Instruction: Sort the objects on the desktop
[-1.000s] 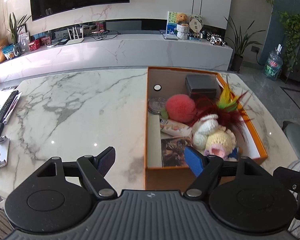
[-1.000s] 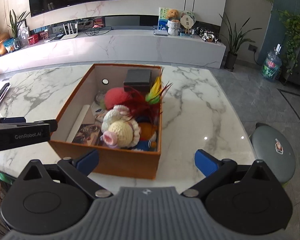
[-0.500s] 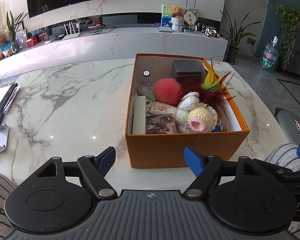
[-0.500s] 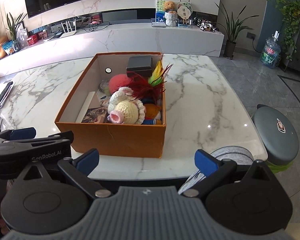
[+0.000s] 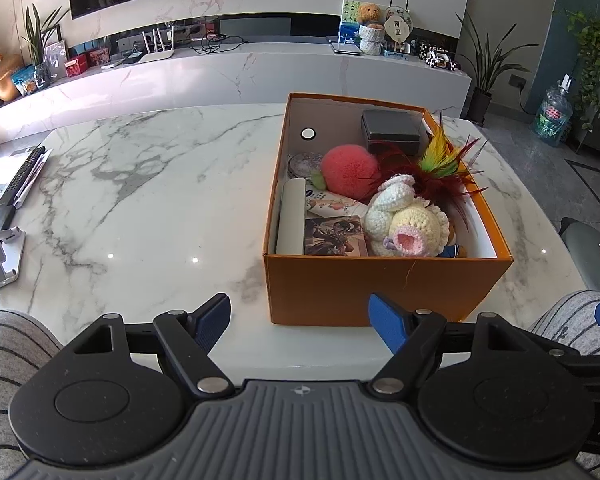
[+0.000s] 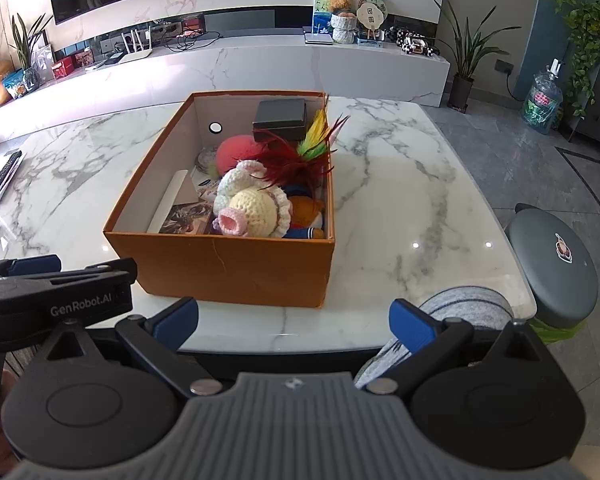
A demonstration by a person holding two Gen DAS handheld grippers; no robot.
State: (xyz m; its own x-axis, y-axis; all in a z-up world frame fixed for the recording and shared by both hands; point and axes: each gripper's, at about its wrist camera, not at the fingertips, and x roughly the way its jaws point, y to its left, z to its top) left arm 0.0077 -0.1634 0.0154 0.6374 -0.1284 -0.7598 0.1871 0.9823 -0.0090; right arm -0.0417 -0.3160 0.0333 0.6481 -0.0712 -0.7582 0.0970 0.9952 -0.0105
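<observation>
Left tongs [image 5: 299,316]: spread wide, holding nothing; they hover over the near edge of the counter, pointing down and forward.
Right tongs [image 6: 293,318]: also wide apart and empty, above the same near edge; a striped sleeve shows beneath them.
Orange box [image 5: 384,284]: stands on the counter toward its near right side, open at the top, its long axis running from near edge to far edge.
Contents: a crocheted doll [image 5: 408,224] against the near wall, a pink plush ball [image 5: 350,166] behind it, coloured feathers [image 5: 440,160] to the right, a dark case [image 5: 392,128] at the far end, and flat cards along the left wall.
Key relation: the box lies ahead of both tongs, to the right of the left pair and left of the right pair; neither looks clearly closer.
Counter [image 5: 140,200]: white marble with grey veins, glossy, bare left of the box.
Room: a living room with a long marble ledge, a wall screen and potted plants.
</observation>
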